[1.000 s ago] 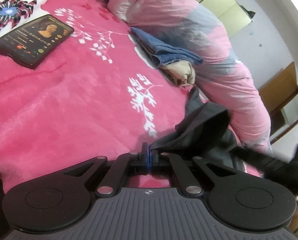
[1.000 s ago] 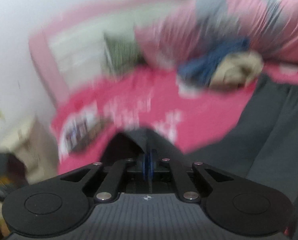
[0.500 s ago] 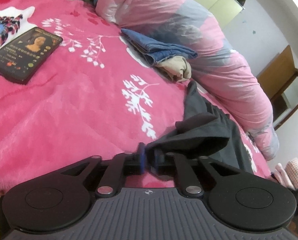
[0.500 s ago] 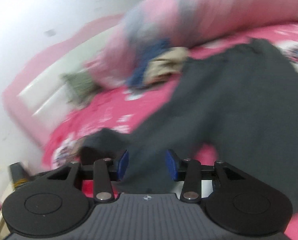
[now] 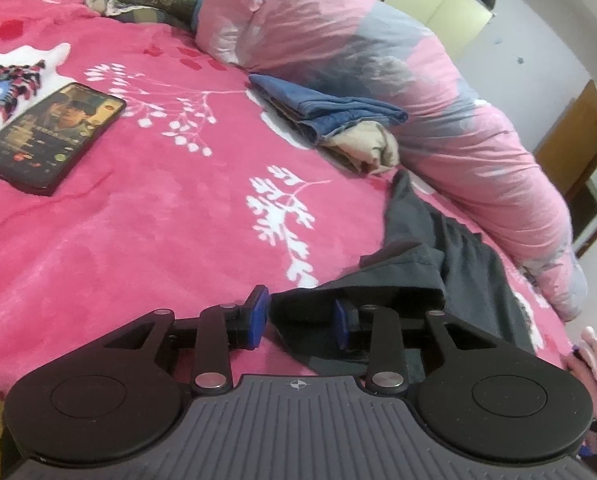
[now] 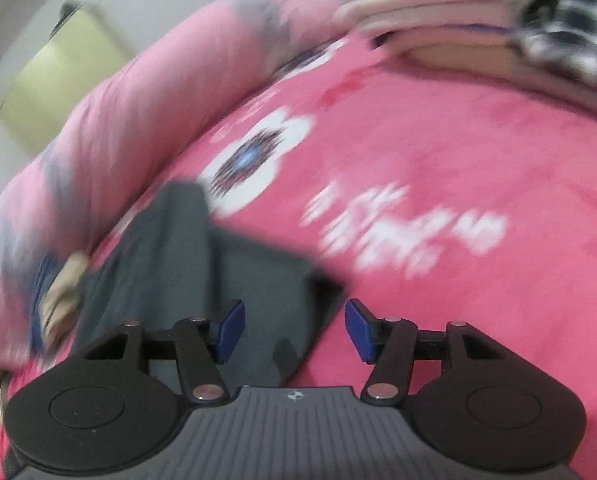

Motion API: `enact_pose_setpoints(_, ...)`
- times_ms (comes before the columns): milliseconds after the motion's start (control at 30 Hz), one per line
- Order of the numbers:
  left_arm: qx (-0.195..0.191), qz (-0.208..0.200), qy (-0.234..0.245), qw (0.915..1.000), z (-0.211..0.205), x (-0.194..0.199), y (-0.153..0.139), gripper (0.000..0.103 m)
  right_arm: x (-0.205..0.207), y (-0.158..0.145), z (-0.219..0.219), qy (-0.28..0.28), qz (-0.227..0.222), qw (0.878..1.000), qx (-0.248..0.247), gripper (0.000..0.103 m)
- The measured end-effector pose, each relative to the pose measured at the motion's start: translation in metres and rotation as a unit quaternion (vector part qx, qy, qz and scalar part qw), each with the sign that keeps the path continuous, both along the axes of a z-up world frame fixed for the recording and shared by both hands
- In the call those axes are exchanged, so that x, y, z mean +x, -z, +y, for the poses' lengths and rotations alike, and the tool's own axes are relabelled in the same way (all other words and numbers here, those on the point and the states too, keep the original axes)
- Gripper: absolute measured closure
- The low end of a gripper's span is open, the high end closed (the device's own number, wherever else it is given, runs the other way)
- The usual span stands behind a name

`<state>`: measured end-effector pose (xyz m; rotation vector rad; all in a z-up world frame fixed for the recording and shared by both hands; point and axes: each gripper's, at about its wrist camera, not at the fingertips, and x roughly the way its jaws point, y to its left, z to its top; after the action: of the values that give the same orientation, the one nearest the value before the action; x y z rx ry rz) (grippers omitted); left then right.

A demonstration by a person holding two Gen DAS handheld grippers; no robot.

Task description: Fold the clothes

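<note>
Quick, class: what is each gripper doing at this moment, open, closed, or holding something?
Left gripper: open, holding nothing; the dark garment lies between its fingers.
Right gripper: open, holding nothing, over the same garment.

Open bed (image 5: 158, 240) surface is offered between the phone (image 5: 52, 136) at left and the dark garment (image 5: 438, 256) at right. The far side is blocked by a rolled quilt (image 5: 378, 64) with folded clothes (image 5: 338, 120) against it. Stacked laundry (image 6: 458, 4) bounds the right-wrist view's far edge.
</note>
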<state>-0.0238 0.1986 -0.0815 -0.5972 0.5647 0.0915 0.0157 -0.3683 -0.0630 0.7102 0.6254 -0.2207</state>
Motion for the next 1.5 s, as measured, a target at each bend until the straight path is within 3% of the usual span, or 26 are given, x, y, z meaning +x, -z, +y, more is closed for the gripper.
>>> enact_pose_setpoints(133, 0.009, -0.019, -0.034, 0.9992, 0.010, -0.023, -0.016, 0.070, 0.015, 0.017, -0.031, 0.000, -0.006, 0.999, 0.047, 0.045)
enact_pose_setpoints(300, 0.020, -0.044, -0.076, 0.9959, 0.023, -0.052, -0.036, 0.065, 0.023, 0.016, -0.036, -0.050, -0.019, 0.998, 0.030, 0.046)
enact_pose_setpoints(367, 0.044, -0.077, -0.088, 0.9922, 0.019, -0.066, -0.051, 0.061, 0.024, 0.016, -0.039, -0.069, -0.022, 0.997, 0.027, 0.052)
enact_pose_setpoints(467, 0.067, -0.109, -0.014, 0.9917, -0.008, -0.064, -0.071, 0.055, 0.029, 0.015, -0.039, -0.101, -0.026, 0.994, 0.015, 0.058)
enact_pose_setpoints(500, 0.053, -0.112, 0.036, 0.9917, -0.024, -0.056, -0.075, 0.051, 0.031, 0.016, -0.037, -0.111, -0.024, 0.994, 0.009, 0.060)
enact_pose_setpoints(533, 0.027, -0.106, 0.094, 0.9895, -0.041, -0.046, -0.074, 0.047, 0.032, 0.016, -0.036, -0.119, -0.022, 0.993, 0.002, 0.069)
enact_pose_setpoints(567, -0.003, -0.086, 0.158, 0.9836, -0.065, -0.033, -0.070, 0.043, 0.034, 0.016, -0.034, -0.127, -0.019, 0.992, -0.007, 0.080)
enact_pose_setpoints(633, -0.044, -0.041, 0.264, 0.9626, -0.114, -0.010, -0.057, 0.043, 0.033, 0.017, -0.030, -0.137, -0.017, 0.990, -0.024, 0.101)
enact_pose_setpoints(700, -0.034, 0.005, 0.328, 0.9441, -0.166, 0.008, -0.040, 0.043, 0.030, 0.015, -0.033, -0.127, -0.027, 0.991, -0.026, 0.101)
enact_pose_setpoints(867, 0.047, 0.041, 0.363, 0.9296, -0.235, 0.033, -0.016, 0.043, 0.023, 0.004, -0.054, -0.089, -0.059, 0.994, -0.012, 0.101)
enact_pose_setpoints(933, 0.057, 0.051, 0.362, 0.9289, -0.244, 0.039, -0.012, 0.043, 0.025, 0.000, -0.064, -0.078, -0.063, 0.995, -0.018, 0.101)
enact_pose_setpoints(1033, 0.035, 0.071, 0.363, 0.9284, -0.244, 0.041, -0.006, 0.043, 0.034, 0.008, -0.077, -0.070, -0.043, 0.996, -0.022, 0.101)
enact_pose_setpoints(1200, -0.038, 0.103, 0.321, 0.9406, -0.233, 0.050, 0.004, 0.043, 0.041, 0.025, -0.090, -0.056, -0.030, 0.998, -0.005, 0.101)
enact_pose_setpoints(1333, -0.098, 0.106, 0.307, 0.9408, -0.232, 0.055, 0.007, 0.046, 0.040, 0.032, -0.093, -0.056, -0.031, 0.998, 0.009, 0.101)
enact_pose_setpoints(1433, -0.098, 0.110, 0.310, 0.9394, -0.246, 0.060, 0.011, 0.052, 0.040, 0.033, -0.095, -0.057, -0.031, 0.998, 0.019, 0.101)
enact_pose_setpoints(1500, -0.087, 0.113, 0.313, 0.9389, -0.258, 0.064, 0.014, 0.067, 0.042, 0.028, -0.092, -0.063, -0.028, 0.998, 0.012, 0.101)
